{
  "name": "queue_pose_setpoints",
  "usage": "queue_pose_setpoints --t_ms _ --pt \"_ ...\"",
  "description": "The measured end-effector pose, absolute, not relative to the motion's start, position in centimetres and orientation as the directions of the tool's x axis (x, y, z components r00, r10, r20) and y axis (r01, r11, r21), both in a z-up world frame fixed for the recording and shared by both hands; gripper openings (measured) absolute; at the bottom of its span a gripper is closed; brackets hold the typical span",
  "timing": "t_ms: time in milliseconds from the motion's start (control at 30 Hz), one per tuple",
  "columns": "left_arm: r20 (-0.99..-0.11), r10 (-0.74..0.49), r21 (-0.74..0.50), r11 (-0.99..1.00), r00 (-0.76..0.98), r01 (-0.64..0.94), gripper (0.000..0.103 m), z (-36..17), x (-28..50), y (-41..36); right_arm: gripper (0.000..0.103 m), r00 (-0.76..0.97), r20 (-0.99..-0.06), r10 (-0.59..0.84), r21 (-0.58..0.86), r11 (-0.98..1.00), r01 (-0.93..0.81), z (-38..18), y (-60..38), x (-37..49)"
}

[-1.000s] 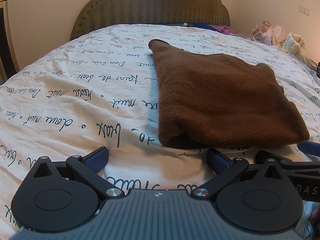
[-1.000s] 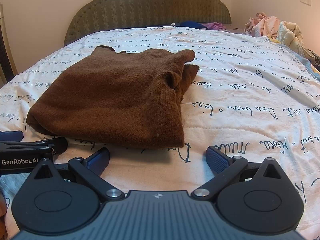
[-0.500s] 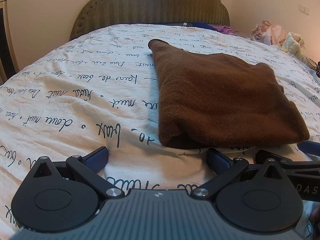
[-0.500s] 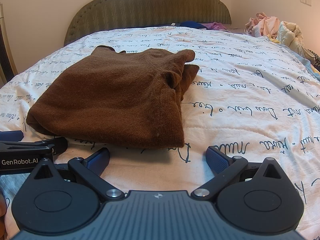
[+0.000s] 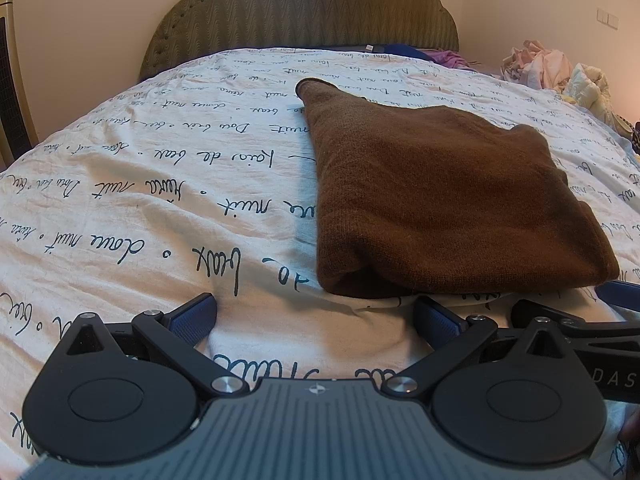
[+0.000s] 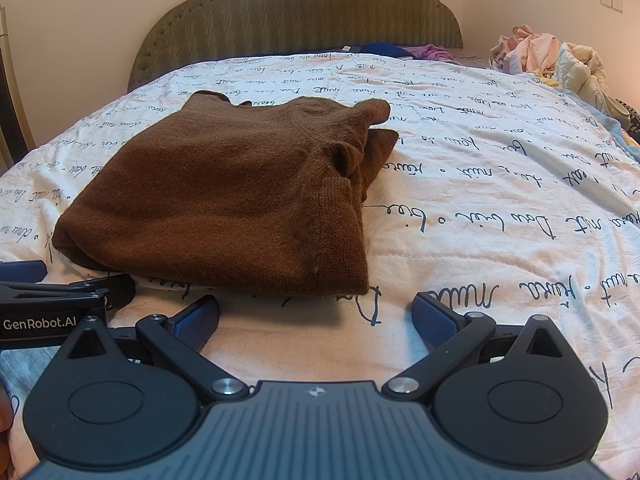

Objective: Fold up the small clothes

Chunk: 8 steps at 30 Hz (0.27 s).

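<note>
A brown knitted sweater [image 5: 440,200] lies folded into a rough rectangle on the bed; in the right wrist view [image 6: 224,200] a sleeve cuff and bunched cloth show at its right side. My left gripper [image 5: 316,316] is open and empty, just short of the sweater's near left corner. My right gripper [image 6: 316,312] is open and empty, just short of the sweater's near right corner. Each gripper shows at the edge of the other's view: the right gripper [image 5: 580,320] and the left gripper [image 6: 60,292].
The bed has a white cover [image 5: 160,200] printed with dark handwriting and a green padded headboard [image 6: 300,12]. A pile of pale clothes [image 6: 552,60] lies at the far right. Blue and purple cloth [image 6: 400,50] lies by the headboard.
</note>
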<state>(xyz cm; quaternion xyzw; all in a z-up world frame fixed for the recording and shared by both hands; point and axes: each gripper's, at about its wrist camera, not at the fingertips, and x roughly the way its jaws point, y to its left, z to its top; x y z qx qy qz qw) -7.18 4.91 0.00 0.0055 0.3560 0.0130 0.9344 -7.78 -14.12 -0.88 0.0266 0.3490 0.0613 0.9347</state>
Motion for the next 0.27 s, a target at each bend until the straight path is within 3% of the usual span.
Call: queue_pose_setpoints --t_ms 267 --pt "-0.659 0.008 -0.005 1.000 0.752 -0.015 0.103 -0.07 -7.36 5.29 0.103 0.748 -0.650 0.133 0.091 0.991 -0.096 -0.91 -14.15 -7.73"
